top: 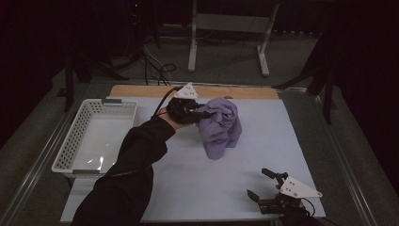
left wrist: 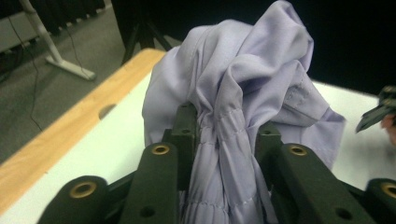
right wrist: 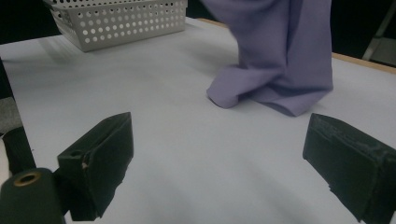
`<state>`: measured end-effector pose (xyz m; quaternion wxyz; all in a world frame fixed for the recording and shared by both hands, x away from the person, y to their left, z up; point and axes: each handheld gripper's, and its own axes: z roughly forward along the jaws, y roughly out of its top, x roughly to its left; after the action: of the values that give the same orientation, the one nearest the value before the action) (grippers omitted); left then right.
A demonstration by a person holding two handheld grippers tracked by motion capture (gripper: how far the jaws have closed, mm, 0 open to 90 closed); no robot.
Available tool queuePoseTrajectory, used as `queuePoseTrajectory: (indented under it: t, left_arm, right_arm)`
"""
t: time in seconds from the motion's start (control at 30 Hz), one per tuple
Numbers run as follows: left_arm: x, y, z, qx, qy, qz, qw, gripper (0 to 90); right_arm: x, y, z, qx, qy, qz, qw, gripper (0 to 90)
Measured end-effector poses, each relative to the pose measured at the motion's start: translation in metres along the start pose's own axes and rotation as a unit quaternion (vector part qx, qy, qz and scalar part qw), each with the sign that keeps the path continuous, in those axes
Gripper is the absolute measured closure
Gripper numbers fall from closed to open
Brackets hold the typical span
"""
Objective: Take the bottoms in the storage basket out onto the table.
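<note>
Nearest the high camera, at the bottom right corner of the white-covered table [top: 188,188], the right gripper [top: 261,184] rests low with its black jaws spread wide and nothing between them; in its own view bare table surface lies between the two pads. Farther back, near the middle of the table, the left gripper [top: 200,113] reaches in from the left on a dark-sleeved forearm [top: 136,155] and has a bunched fold of the crumpled lilac fabric garment [top: 220,126] pinched between its jaws. In the left gripper view the gathered cloth [left wrist: 233,93] runs between the two jaws, which press it from both sides at a narrow gap. The garment hangs from this grip in a tall heap, its lower end touching the table. A white perforated plastic basket [top: 75,141] sits at the table's left edge, well apart from the cloth.
</note>
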<state>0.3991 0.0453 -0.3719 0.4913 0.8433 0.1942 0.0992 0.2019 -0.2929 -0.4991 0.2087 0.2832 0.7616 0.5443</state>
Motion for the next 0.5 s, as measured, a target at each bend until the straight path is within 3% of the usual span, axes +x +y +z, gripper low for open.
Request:
queuePoseTrajectory:
  t: [0.17, 0.3, 0.37, 0.5]
  left_arm:
    - [-0.002, -0.016, 0.022, 0.013, 0.011, -0.015, 0.9997, 60.0]
    - [-0.001, -0.025, 0.034, 0.017, 0.028, -0.053, 0.9981, 32.4]
    - [0.002, -0.028, 0.035, 0.017, 0.021, -0.079, 0.9965, 20.9]
    - [0.001, -0.032, 0.033, 0.026, 0.016, -0.085, 0.9959, 1.2]
  right_arm:
    - [0.0, 0.0, 0.0, 0.0, 0.001, 0.0, 1.0, 8.8]
    - [0.0, 0.0, 0.0, 0.001, 0.001, 0.001, 1.0, 8.8]
    - [0.0, 0.0, 0.0, 0.001, 0.001, 0.001, 1.0, 8.8]
    - [0.0, 0.0, 0.0, 0.0, 0.001, 0.001, 1.0, 8.8]
